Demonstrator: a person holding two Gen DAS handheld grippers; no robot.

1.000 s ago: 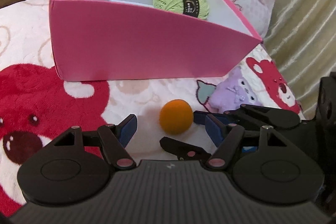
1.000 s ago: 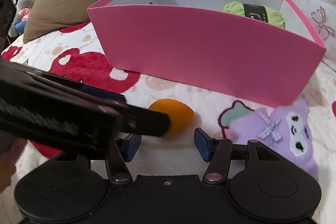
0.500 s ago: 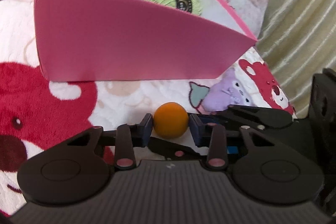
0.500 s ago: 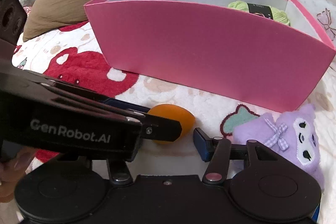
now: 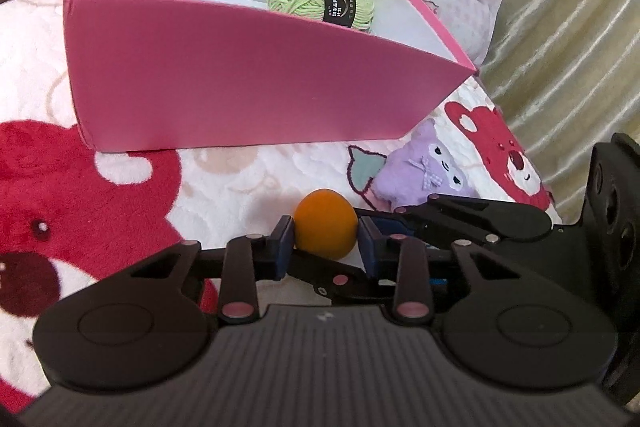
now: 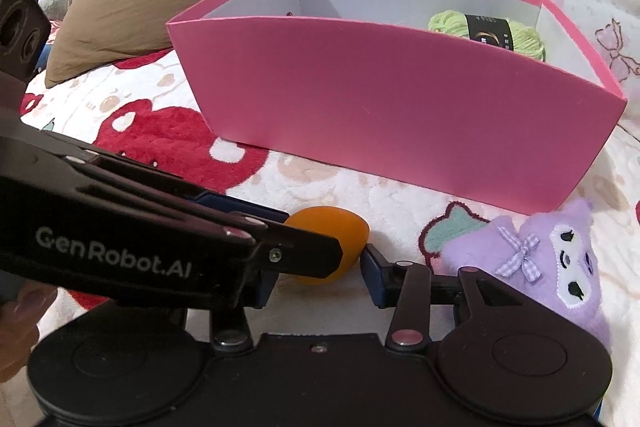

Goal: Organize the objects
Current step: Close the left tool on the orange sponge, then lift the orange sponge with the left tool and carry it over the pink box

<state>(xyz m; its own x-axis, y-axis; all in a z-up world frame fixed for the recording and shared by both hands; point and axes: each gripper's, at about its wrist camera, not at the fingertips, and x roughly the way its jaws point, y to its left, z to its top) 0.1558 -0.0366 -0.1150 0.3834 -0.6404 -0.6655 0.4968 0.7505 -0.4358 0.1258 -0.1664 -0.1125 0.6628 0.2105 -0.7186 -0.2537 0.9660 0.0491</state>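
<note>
Sponge, orange and egg-shaped, lies on the bed just before the pink box, pinched between the closing pads of the left gripper. The right gripper is also closing, nothing clamped, with the sponge's narrow end toward its right pad. The box sits straight ahead and above, so I judge the left hand nearer to lift it in.
</note>
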